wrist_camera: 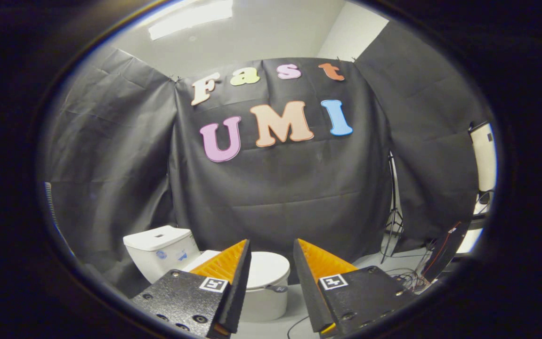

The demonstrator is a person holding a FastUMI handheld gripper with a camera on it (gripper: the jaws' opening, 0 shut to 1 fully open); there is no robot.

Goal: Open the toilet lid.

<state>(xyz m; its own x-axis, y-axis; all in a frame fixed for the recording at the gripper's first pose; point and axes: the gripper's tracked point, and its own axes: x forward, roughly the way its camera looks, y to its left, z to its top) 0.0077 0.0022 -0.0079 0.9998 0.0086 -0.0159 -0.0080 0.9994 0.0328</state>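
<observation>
A white toilet stands on the floor ahead of me, against the black cloth wall. Its tank (160, 249) is at the left, and its lid (267, 267) lies flat and closed over the bowl (263, 303), showing between and beyond my fingers. My gripper (271, 249) is open, with a wide gap between its fingers (240, 278) and nothing held. It hovers well short of the toilet, above and in front of it. The left finger hides part of the lid and bowl.
A light stand (393, 212) rises by the cloth wall at the right. A dark panel (445, 249) with loose cables (405, 278) sits on the pale floor to the right of the toilet. A white board (483, 155) stands at the far right.
</observation>
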